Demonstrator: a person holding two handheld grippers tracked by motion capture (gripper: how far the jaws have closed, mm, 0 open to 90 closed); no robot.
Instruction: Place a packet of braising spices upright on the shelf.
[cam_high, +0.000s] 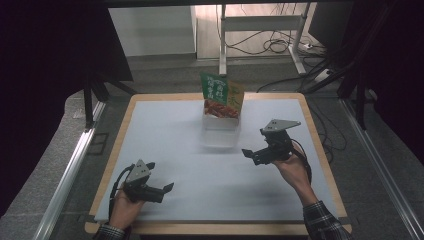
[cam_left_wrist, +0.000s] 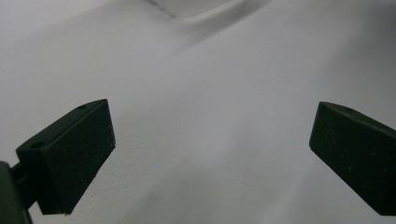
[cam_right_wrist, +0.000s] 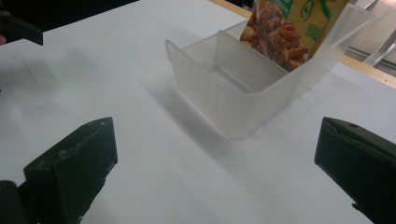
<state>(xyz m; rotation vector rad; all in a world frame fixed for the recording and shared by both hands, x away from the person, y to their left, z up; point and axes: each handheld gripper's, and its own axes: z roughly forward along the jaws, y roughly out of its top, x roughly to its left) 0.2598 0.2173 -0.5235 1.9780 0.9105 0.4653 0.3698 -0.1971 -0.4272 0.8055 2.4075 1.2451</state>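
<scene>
A translucent plastic bin (cam_high: 220, 131) (cam_right_wrist: 243, 95) with a divider stands on the white table (cam_high: 165, 150) toward the back middle. A green and yellow snack packet (cam_high: 222, 96) (cam_right_wrist: 289, 25) stands upright in its far compartment; the near compartment looks empty. My right gripper (cam_high: 252, 152) (cam_right_wrist: 215, 163) is open, held just right of the bin, jaws pointing toward it with nothing between them. My left gripper (cam_high: 162, 189) (cam_left_wrist: 212, 140) is open near the front left, low over the bare table. The bin's corner (cam_left_wrist: 205, 11) shows far off at the top of the left gripper view.
The table's wooden edge (cam_high: 320, 150) frames the white surface. Beyond the table are a metal desk frame (cam_high: 260, 25), loose cables (cam_high: 280, 47) on the floor and dark drapes at both sides. The left gripper's jaw tip (cam_right_wrist: 21, 30) shows at the right gripper view's top left.
</scene>
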